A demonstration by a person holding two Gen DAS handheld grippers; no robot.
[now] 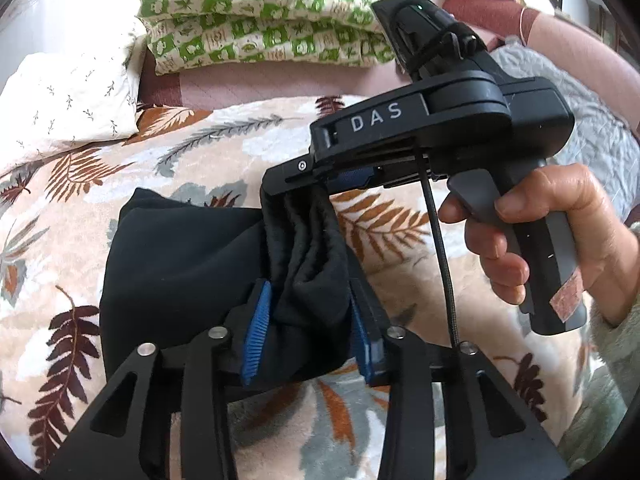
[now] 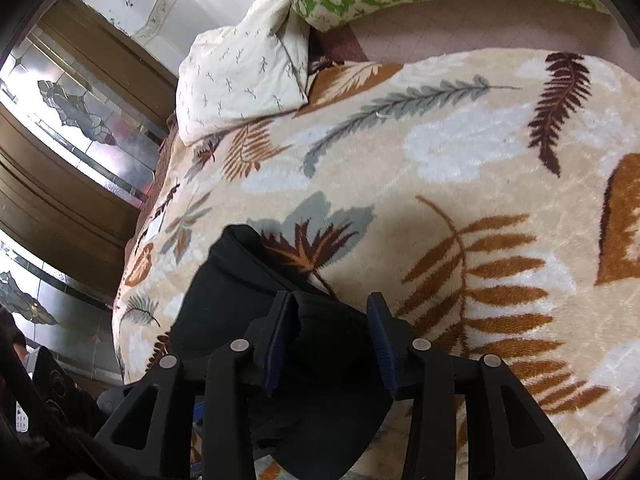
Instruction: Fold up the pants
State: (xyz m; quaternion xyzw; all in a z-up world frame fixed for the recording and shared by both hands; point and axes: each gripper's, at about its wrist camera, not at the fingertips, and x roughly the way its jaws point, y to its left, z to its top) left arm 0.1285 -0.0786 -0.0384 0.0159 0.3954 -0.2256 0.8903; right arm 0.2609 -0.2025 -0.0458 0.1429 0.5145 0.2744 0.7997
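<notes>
Black pants [image 1: 180, 264] — both tongs clamped, "DAS" lettering [image 1: 376, 117]

Bed's got a fuzzy cream leaf-print blanket [image 2: 460, 152] over it. Black pants [image 1: 180, 264] sit on that, with a white pillow [image 1: 68, 100] and green-checked folded quilt [image 1: 256, 16] at the far end.

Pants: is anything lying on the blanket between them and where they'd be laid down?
Nothing visible. Both grippers, left and right, already grip the black pants, and the blanket ahead is bare. The pillow and green bedding sit at its far edge.
</notes>
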